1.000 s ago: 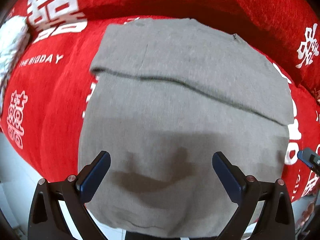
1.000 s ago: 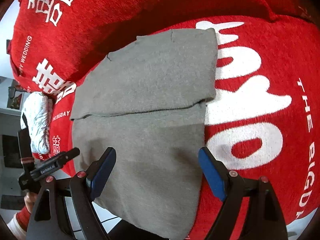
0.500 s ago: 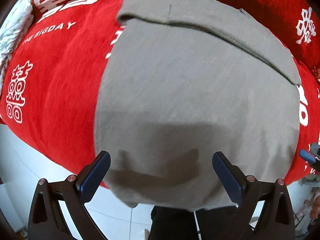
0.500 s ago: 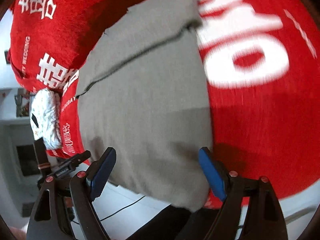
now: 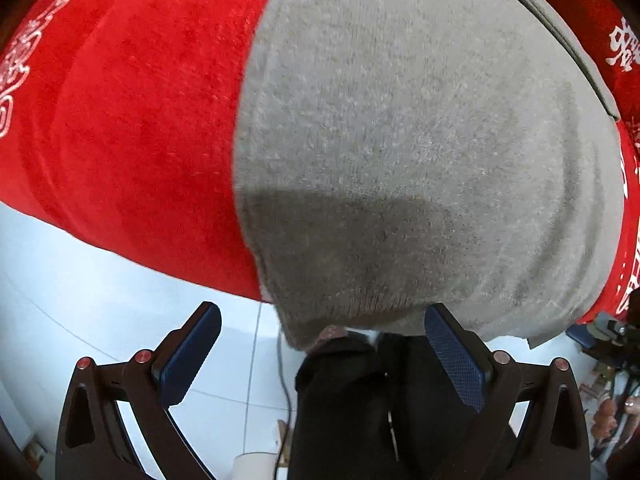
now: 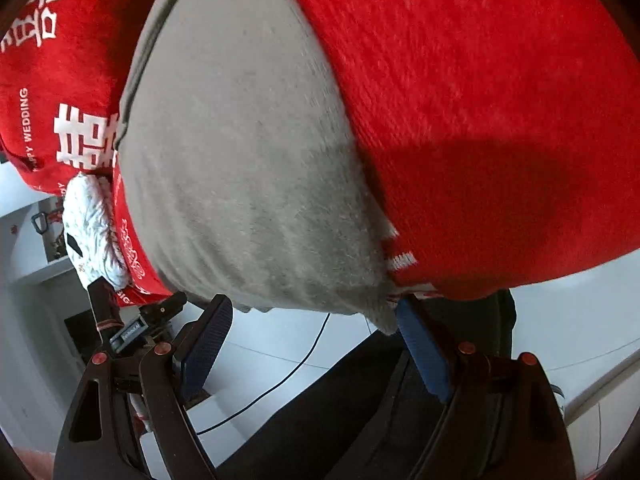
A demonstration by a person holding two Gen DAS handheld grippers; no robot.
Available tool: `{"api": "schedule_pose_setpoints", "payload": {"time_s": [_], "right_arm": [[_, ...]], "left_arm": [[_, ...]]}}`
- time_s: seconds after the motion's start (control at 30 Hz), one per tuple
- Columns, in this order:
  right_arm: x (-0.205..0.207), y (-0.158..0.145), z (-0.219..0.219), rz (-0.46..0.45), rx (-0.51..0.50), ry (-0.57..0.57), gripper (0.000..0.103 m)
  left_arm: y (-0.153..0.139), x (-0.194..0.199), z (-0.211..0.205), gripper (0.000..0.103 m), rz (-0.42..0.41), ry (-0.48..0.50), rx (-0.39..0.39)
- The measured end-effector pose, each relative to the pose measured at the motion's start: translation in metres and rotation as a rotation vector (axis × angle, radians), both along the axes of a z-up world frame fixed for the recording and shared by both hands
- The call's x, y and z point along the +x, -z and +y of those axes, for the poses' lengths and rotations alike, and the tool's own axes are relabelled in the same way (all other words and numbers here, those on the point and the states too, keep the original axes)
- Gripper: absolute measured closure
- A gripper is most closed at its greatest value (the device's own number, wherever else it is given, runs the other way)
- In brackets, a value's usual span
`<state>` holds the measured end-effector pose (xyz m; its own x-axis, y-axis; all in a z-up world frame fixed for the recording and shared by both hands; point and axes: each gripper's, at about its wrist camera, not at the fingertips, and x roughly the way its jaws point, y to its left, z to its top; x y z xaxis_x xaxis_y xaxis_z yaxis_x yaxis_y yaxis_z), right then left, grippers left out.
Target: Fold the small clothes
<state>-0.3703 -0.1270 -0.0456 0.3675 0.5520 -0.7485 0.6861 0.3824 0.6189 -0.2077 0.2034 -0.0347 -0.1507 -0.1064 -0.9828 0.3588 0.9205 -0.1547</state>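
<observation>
1. The grey garment (image 5: 420,152) lies flat on a red cover (image 5: 132,120), its near hem hanging over the front edge and its long axis running away from both cameras, with a fold seam at the far end.
2. White print on the cover reads "WEDDING" (image 6: 25,114), beside large Chinese characters (image 6: 86,140).
3. Left gripper (image 5: 322,354) and right gripper (image 6: 308,344) stand spread at the hem, gripping nothing.
4. A white knitted item (image 6: 94,232) lies at the cover's edge.
</observation>
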Motion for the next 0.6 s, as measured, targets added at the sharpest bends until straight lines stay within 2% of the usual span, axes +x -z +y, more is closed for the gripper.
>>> {"api": "schedule_pose_setpoints", "payload": {"time_s": [0.17, 0.2, 0.27, 0.3, 0.33, 0.37, 0.4, 0.43, 0.47, 0.6], "right_arm": [[0.009, 0.013, 0.008, -0.003, 0.029, -0.002, 0.015], [0.008, 0.013, 0.008, -0.003, 0.033, -0.001, 0.017], [0.004, 0.013, 0.008, 0.011, 0.038, 0.022, 0.034], [0.0, 0.015, 0.006, 0.021, 0.043, 0.032, 0.057], [-0.004, 0.017, 0.005, 0.053, 0.041, 0.044, 0.082], [-0.008, 0.017, 0.003, 0.062, 0.044, 0.049, 0.085], [-0.012, 0.015, 0.003, 0.035, 0.06, 0.059, 0.086], [-0.014, 0.012, 0.003, 0.014, 0.065, 0.059, 0.087], [-0.014, 0.005, 0.005, -0.012, 0.068, 0.047, 0.087], [-0.014, -0.021, 0.005, -0.125, 0.121, 0.068, 0.088]], "left_arm": [[0.0, 0.0, -0.01, 0.001, -0.015, 0.003, -0.041], [-0.002, 0.0, -0.013, 0.007, -0.018, 0.01, -0.048], [-0.006, 0.001, -0.02, 0.019, -0.012, 0.025, -0.058], [-0.008, 0.001, -0.021, 0.028, -0.014, 0.027, -0.061], [-0.01, 0.0, -0.021, 0.032, -0.013, 0.029, -0.07], [-0.013, 0.002, -0.02, 0.049, -0.009, 0.034, -0.081], [-0.016, 0.001, -0.02, 0.071, -0.001, 0.043, -0.098], [-0.019, 0.0, -0.021, 0.086, 0.012, 0.057, -0.122], [-0.023, 0.004, -0.02, 0.089, 0.021, 0.068, -0.135], [-0.048, 0.009, -0.019, 0.089, 0.043, 0.098, -0.23]]}}
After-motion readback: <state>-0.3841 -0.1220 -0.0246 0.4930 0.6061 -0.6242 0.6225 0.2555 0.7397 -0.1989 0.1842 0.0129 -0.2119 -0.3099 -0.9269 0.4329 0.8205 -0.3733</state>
